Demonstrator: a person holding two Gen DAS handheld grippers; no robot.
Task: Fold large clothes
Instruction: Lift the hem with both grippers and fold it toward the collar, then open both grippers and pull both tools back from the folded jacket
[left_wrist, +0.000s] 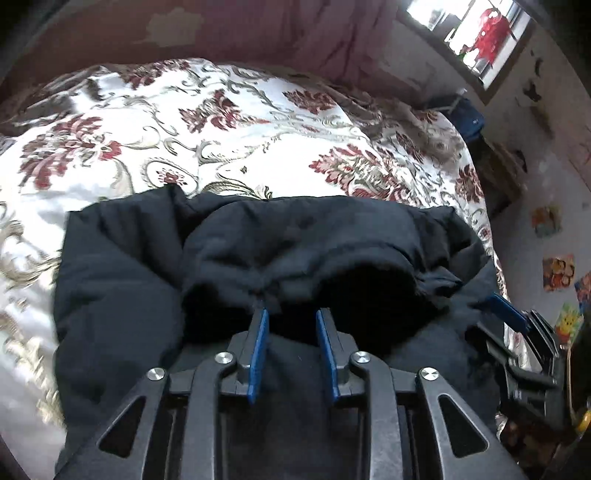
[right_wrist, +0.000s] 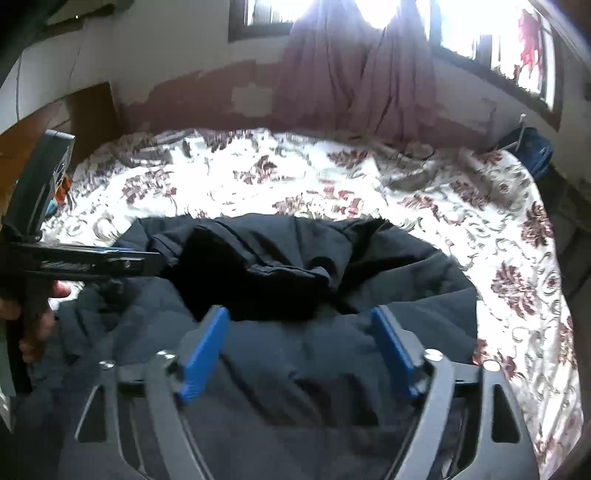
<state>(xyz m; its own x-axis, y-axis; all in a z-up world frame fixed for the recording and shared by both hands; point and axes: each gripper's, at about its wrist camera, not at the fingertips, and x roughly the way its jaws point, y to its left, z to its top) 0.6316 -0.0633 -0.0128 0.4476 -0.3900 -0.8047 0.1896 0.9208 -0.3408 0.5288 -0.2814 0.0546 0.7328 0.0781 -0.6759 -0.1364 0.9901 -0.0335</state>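
Floral bedspread (left_wrist: 229, 122), dark jacket (left_wrist: 122, 277) on it

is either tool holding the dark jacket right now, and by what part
Nothing is held. The left tool and right tool both stand open above the dark jacket, with no fabric pinched between their pads.

A dark navy, near-black padded jacket (left_wrist: 122, 280) lies on a bedspread (left_wrist: 229, 122) of white cloth patterned with dark red flowers and grey-olive scrolling leaves. Both sets of tongs, the left (left_wrist: 291, 314) and the right (right_wrist: 301, 314), are black with bright blue pads. Dusty pink curtains (right_wrist: 354, 81) hang behind, and a blue bag (right_wrist: 532, 149) sits by the wall.
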